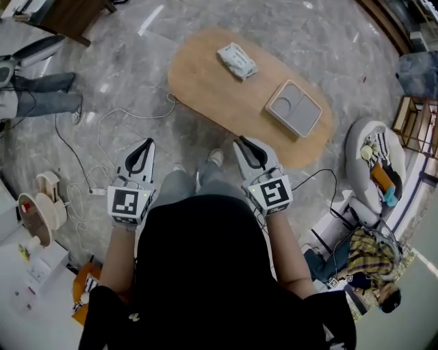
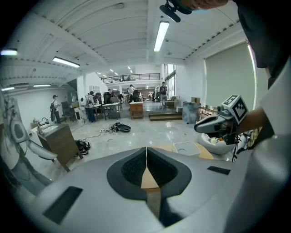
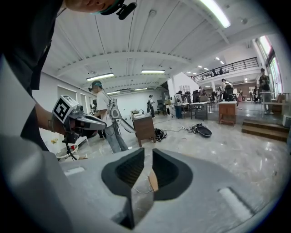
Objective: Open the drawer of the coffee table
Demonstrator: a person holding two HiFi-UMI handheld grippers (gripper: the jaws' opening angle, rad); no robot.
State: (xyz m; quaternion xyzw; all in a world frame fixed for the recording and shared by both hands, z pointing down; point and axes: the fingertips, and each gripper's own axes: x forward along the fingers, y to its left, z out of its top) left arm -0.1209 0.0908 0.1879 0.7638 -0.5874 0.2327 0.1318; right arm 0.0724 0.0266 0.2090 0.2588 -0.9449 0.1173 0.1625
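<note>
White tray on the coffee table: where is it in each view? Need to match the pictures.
Head view: white tray sits upper right of centre, on the right end of the coffee table.
Left gripper view: white tray is just right of centre, low, on the table top.
Right gripper view: not in it.
Shared landmark: brown cabinet, top left in head view, left in left gripper view, left of centre in right gripper view.

Oval wooden coffee table (image 1: 205, 75) on a grey marble floor (image 1: 308, 27), top side up in frame. On it: a white wipes pack (image 1: 237, 60) and, well apart, a grey square tray (image 1: 293, 108) near the right end. The left gripper (image 1: 146, 142) and right gripper (image 1: 241, 141) point at the table's near edge, neither touching it. White cables (image 1: 109, 123) lie left of the table.
</note>
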